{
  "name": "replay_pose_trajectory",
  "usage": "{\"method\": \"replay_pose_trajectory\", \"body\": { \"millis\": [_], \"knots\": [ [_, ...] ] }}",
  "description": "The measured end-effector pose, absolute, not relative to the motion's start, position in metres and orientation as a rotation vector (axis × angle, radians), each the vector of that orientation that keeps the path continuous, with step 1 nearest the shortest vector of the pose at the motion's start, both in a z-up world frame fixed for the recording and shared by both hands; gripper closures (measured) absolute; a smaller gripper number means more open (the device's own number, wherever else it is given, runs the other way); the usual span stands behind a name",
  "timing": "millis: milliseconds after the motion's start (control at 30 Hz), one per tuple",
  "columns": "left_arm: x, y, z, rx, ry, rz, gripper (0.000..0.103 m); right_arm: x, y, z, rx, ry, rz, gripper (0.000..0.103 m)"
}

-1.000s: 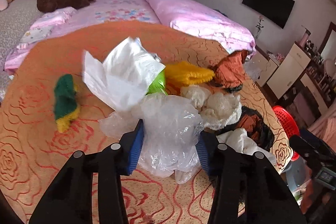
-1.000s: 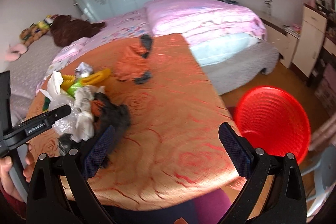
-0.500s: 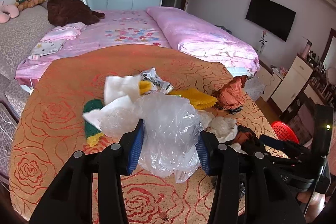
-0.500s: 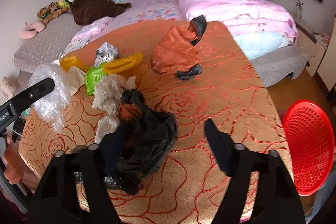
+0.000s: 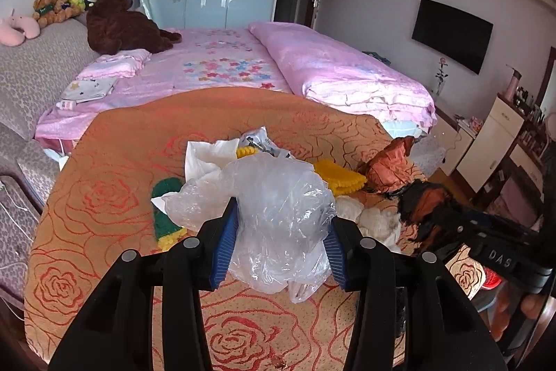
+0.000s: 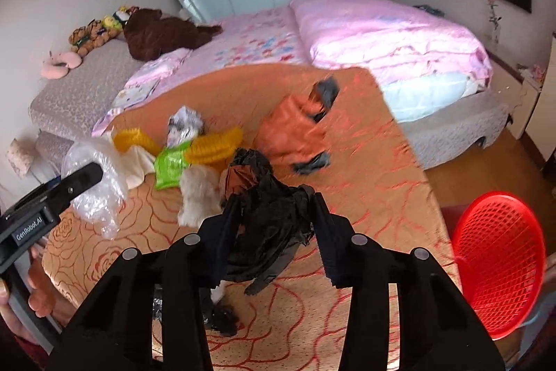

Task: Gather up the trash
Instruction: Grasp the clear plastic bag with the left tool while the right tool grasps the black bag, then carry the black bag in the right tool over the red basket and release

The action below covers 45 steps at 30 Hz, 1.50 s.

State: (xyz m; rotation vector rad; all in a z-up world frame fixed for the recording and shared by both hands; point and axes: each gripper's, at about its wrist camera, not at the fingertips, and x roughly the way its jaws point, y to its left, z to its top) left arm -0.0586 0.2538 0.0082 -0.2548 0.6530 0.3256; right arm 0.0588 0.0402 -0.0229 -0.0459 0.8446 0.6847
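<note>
My left gripper (image 5: pixel 279 242) is shut on a crumpled clear plastic bag (image 5: pixel 278 218) and holds it above the orange rose-pattern table (image 5: pixel 104 197). My right gripper (image 6: pixel 274 232) is shut on a black plastic bag (image 6: pixel 267 214) with an orange patch, lifted off the table. On the table lie a yellow frilled piece (image 6: pixel 215 145), a green wrapper (image 6: pixel 170 166), white tissue (image 5: pixel 208 159), a white fluffy wad (image 6: pixel 198 193), a green and yellow sponge (image 5: pixel 166 214) and an orange and black bag (image 6: pixel 295 131). The left gripper also shows in the right wrist view (image 6: pixel 83 176).
A red mesh basket (image 6: pixel 497 259) stands on the floor off the table's right edge. A pink bed (image 5: pixel 243 65) lies behind the table, with a grey sofa and plush toys (image 5: pixel 114 26) at the left. White cabinets (image 5: pixel 493 141) stand at the right.
My right gripper has swung left from the basket side and closed on the black bag, lifting it. My left gripper has risen and pulled back with the clear bag.
</note>
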Motion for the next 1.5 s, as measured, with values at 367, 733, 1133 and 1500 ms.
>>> {"method": "replay_pose_trajectory", "body": {
  "millis": [367,733,1133,1500],
  "knots": [
    [-0.051,0.237,0.02,-0.218,0.613,0.311,0.059,0.06,0.025,-0.003,-0.037,0.747,0.615,0.062],
    [-0.033,0.202,0.033,-0.168,0.582,0.247,0.059,0.066,-0.02,0.023,0.019,0.664,0.532,0.062],
    [0.006,0.139,0.037,-0.107,0.582,0.126,0.059,0.073,-0.081,0.034,0.072,0.617,0.384,0.062],
    [0.043,0.074,0.038,-0.045,0.59,0.0,0.059,0.077,-0.143,0.03,0.097,0.599,0.225,0.062]
  ]
}}
